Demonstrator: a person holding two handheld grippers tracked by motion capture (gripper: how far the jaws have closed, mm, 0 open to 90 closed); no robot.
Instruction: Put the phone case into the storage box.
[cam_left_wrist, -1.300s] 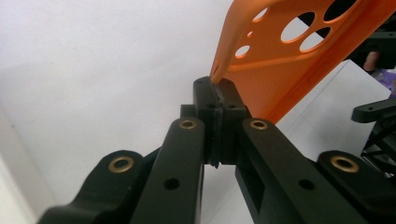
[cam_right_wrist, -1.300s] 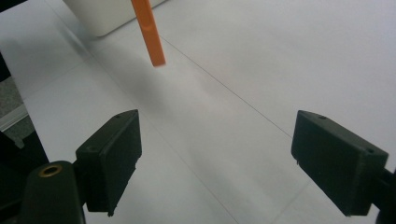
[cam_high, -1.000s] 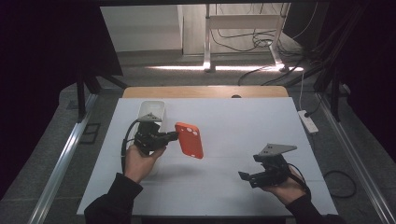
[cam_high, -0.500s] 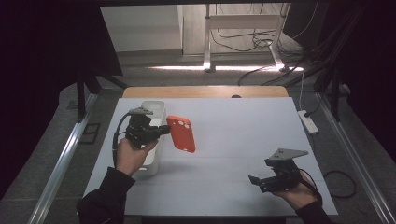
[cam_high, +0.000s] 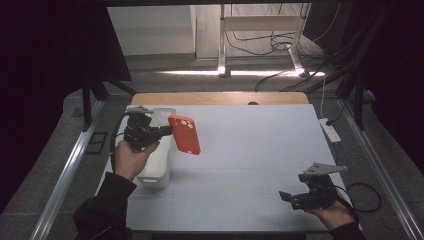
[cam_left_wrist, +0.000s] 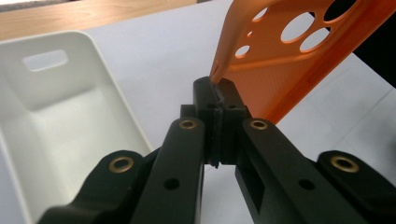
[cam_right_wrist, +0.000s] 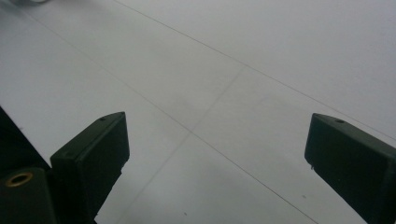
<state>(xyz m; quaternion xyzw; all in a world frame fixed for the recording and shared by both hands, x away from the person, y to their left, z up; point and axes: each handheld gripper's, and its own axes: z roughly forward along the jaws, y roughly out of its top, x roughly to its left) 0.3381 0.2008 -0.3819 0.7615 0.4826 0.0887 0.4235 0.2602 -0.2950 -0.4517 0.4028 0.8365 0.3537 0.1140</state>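
Note:
An orange phone case (cam_high: 185, 134) with round camera holes hangs in the air at the left of the table, pinched by one edge. My left gripper (cam_high: 167, 131) is shut on that edge; its own view shows the case (cam_left_wrist: 299, 60) rising from the closed jaws (cam_left_wrist: 217, 88). A white bin (cam_high: 159, 160) stands under and beside the left hand, and it looks empty (cam_left_wrist: 60, 121). Near the front right corner my right gripper (cam_high: 287, 196) is open over bare table, its jaws having just been opening with nothing between them (cam_right_wrist: 215, 154).
The white table top (cam_high: 250, 150) has a wooden strip along its far edge. A white power strip (cam_high: 330, 130) lies at the right edge. Cables and metal frame legs stand on the floor beyond.
The left gripper has carried the orange case left and farther back, over the white bin. The right gripper has drawn back toward the front right corner, jaws wider.

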